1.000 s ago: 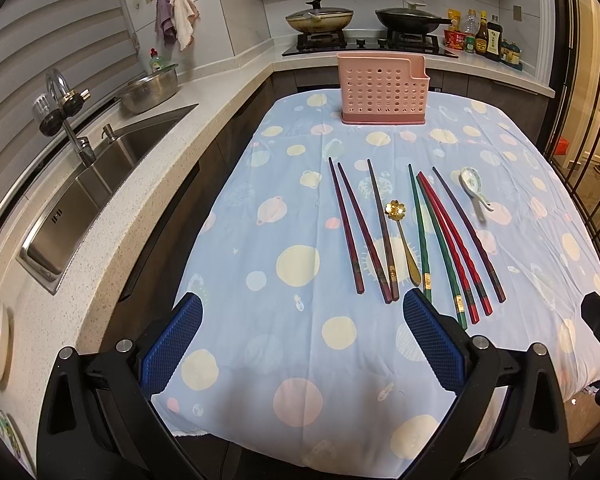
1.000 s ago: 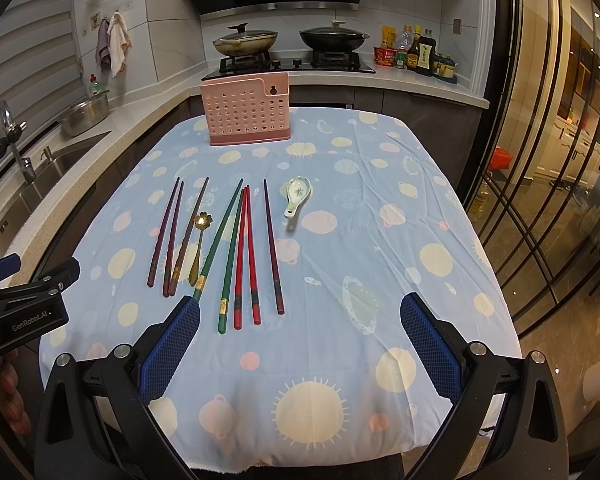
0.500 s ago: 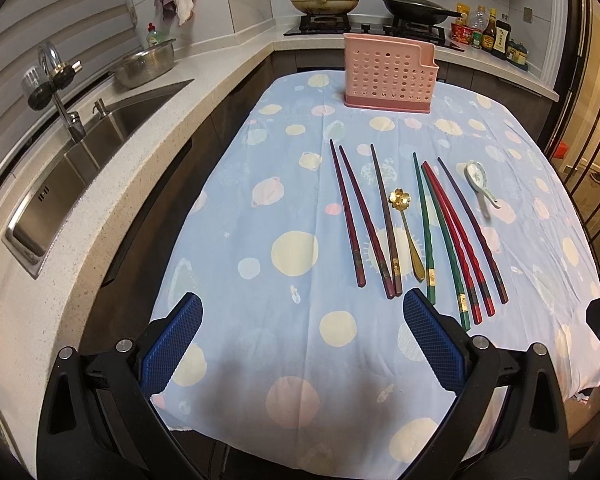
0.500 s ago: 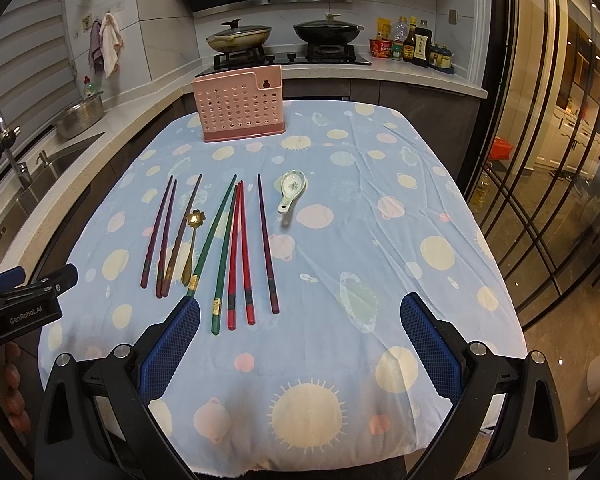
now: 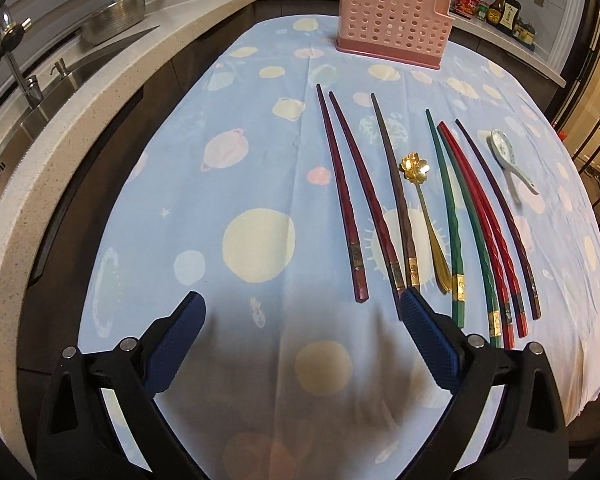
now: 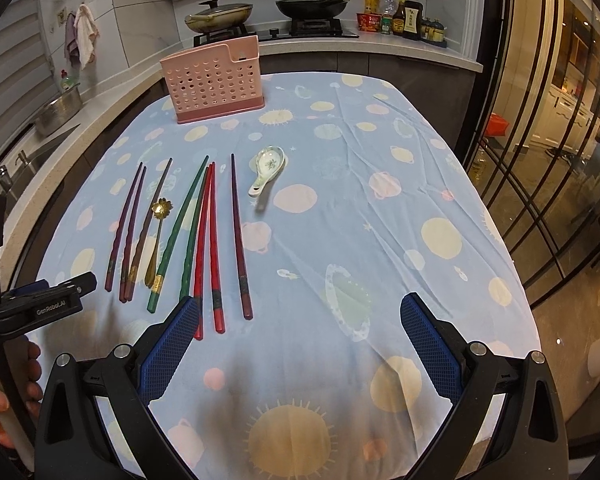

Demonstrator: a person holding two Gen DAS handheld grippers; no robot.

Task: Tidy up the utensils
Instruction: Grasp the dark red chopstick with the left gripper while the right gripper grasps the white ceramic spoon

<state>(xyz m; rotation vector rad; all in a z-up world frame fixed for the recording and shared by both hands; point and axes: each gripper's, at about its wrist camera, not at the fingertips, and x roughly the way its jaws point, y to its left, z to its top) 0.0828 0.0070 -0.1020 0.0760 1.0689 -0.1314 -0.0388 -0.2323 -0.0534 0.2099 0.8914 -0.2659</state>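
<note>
Several chopsticks lie side by side on the blue spotted tablecloth (image 5: 260,184): dark red ones (image 5: 342,196), green ones (image 5: 446,204) and bright red ones (image 5: 478,216). A gold flower spoon (image 5: 420,200) lies among them and a white ceramic spoon (image 5: 510,160) to their right. A pink perforated utensil holder (image 5: 392,28) stands at the far end. My left gripper (image 5: 302,340) is open and empty, low over the cloth, its right finger by the near chopstick ends. My right gripper (image 6: 298,340) is open and empty; its left finger (image 6: 172,344) is over the red chopsticks' near ends (image 6: 218,320).
A stone counter with a sink (image 5: 24,120) and a steel bowl (image 5: 112,20) runs along the left. A stove with pans (image 6: 312,6) and sauce bottles (image 6: 404,20) is behind the table. Glass doors (image 6: 548,140) stand to the right.
Both grippers have moved forward and lower towards the table, so the utensils look nearer. Both stay open. Nothing on the table has moved.
</note>
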